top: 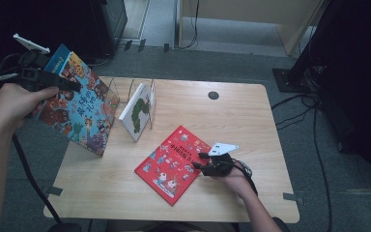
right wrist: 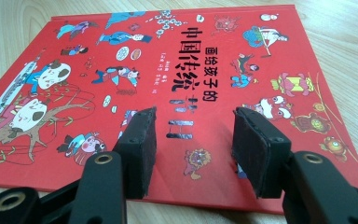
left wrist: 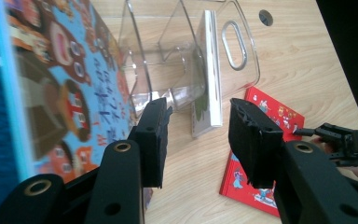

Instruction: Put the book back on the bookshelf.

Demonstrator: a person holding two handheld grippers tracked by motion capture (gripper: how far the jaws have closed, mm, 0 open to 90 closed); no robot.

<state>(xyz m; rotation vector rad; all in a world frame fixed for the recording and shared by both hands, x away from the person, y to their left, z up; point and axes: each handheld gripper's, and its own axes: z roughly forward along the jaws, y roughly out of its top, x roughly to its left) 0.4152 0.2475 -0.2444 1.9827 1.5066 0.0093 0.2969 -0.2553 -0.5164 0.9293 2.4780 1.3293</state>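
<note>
Black jaws of the left gripper [left wrist: 198, 135] parted, blue picture book [left wrist: 51, 93] just left of them. Beyond, clear rack [left wrist: 177, 60] holding a white book [left wrist: 212, 70] upright. Red book [left wrist: 265, 140] flat toward the tabletop's [left wrist: 298, 60] right edge, right gripper [left wrist: 340, 140] at it.

Three picture books are sharing a wooden table [top: 251, 121]: one blue book [top: 77, 104] with cartoon animals is standing tilted at the left edge, one white book [top: 136, 112] with a green shape on its cover is leaning in the rack, and one red book [top: 173, 163] is lying flat. One clear plastic rack [left wrist: 177, 56] is sitting behind them, with several dividers; their exact number is proving hard to make out. Two hand-held grippers are working over the scene, the left gripper [top: 65, 83] and the right gripper [top: 200, 161], each showing two black jaws. One dark round hole [top: 213, 95] is showing in the tabletop near the far edge.
</note>
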